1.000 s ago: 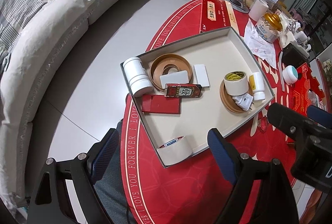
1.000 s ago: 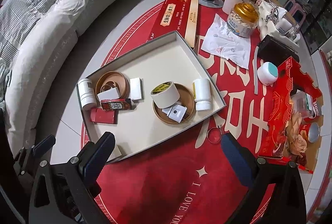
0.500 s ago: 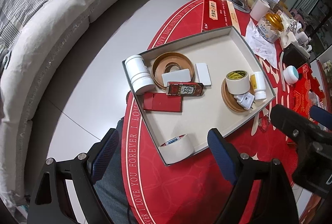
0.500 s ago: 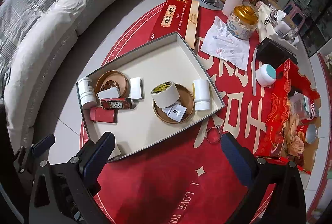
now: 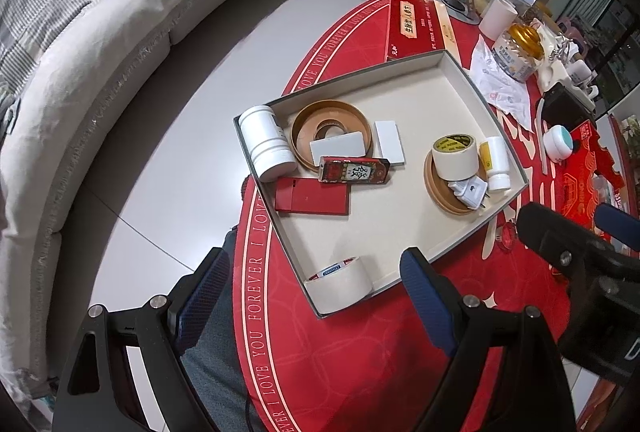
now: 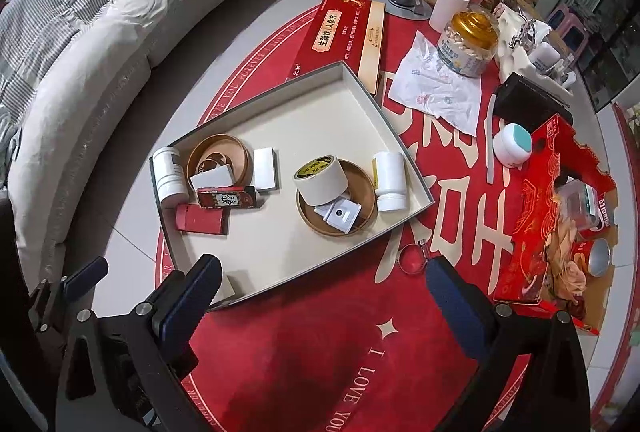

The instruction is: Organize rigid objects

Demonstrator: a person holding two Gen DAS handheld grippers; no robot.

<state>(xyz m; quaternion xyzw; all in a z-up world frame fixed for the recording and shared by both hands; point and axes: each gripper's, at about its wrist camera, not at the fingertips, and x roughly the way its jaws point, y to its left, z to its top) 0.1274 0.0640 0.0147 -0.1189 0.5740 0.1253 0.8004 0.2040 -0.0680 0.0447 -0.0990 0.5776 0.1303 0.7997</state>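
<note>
I held my left gripper [image 5: 312, 296] and right gripper [image 6: 320, 296] above the table's near edge, both with jaws wide apart, empty and touching nothing. The tray [image 5: 460, 72] held the rigid things: a tape roll [image 5: 340, 282] in its near corner, a white bottle [image 5: 266, 142] at its left corner. The roll looked light, stiff and smooth-sided; I judged gripping across its outer wall best.
</note>
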